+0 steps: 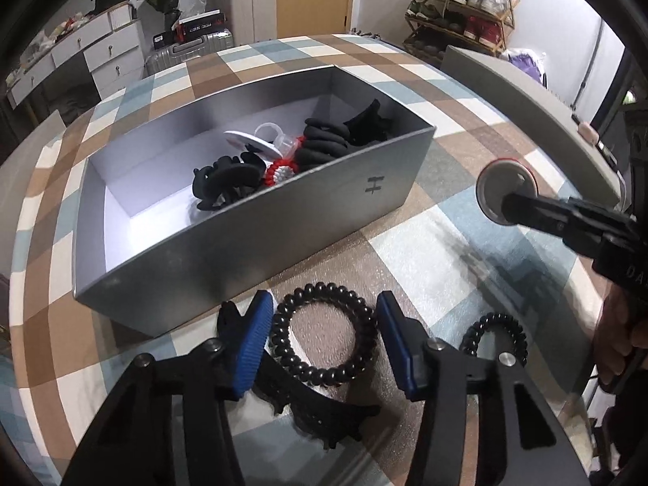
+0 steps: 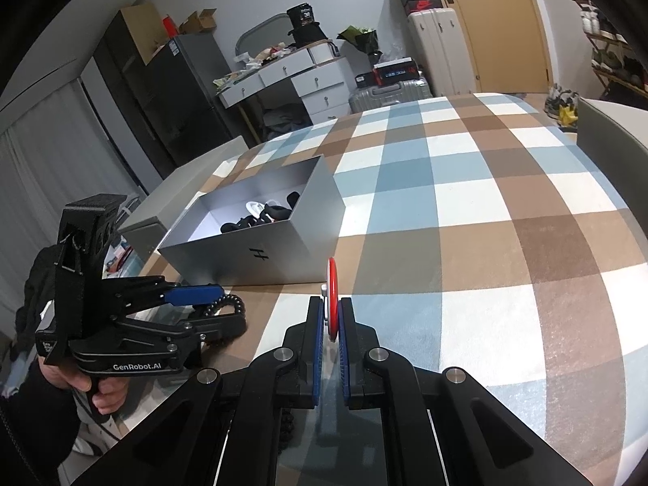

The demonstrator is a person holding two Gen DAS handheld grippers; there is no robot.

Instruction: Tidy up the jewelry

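Right tool [image 2: 332,320] is clamped on a round red-and-white disc [image 2: 331,297], pinched edge-on so the flat faces sit against both pads, a grip that should keep a thin piece from twisting. It is lifted off the checked counter [image 2: 506,202], just right of the grey box [image 2: 259,257], probably lined up for a drop over the wall.

Left tool [image 1: 322,334] is low, jaws spread wide, straddling a black spiral hair tie [image 1: 323,334]. The blue pads [image 1: 255,342] flank the ring on both sides but do not yet squeeze it, so that grab looks about to happen. A 2nd spiral tie [image 1: 496,336] lies just right of it, and a black claw clip [image 1: 320,409] sits underneath, nearer the camera.

Inside the box, black clips and bands [image 1: 324,141] are already piled toward the right end, leaving the left end bare. 3 loose pieces remain on the counter, so sorting looks past halfway.
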